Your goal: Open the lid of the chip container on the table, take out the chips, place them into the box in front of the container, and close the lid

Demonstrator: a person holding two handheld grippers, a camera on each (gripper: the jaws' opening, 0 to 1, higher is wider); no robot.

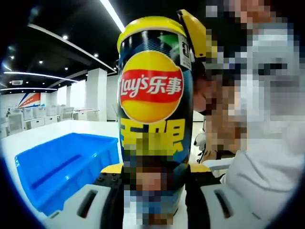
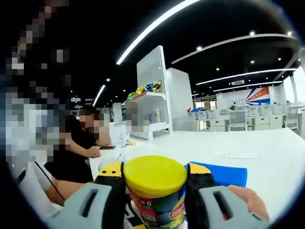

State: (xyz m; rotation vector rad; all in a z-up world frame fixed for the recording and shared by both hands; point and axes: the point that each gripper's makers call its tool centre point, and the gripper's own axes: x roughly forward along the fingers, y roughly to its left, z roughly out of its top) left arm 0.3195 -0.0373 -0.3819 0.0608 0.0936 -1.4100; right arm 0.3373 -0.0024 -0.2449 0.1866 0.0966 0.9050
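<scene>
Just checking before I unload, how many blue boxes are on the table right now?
1. The blue box sits on the white table beside the chip container; its corner shows behind the yellow lid. Others could be out of frame.

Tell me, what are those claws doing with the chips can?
A person is working two hand-held claws on a Lay's chip can. The left claw squeezes the can's body from both sides. The right claw has its jaws on either side of the yellow lid at the top. The lid is on the can, so no chips are out yet. A blue box sits open on the white table beside the can. Another person sits at the table behind.
</scene>
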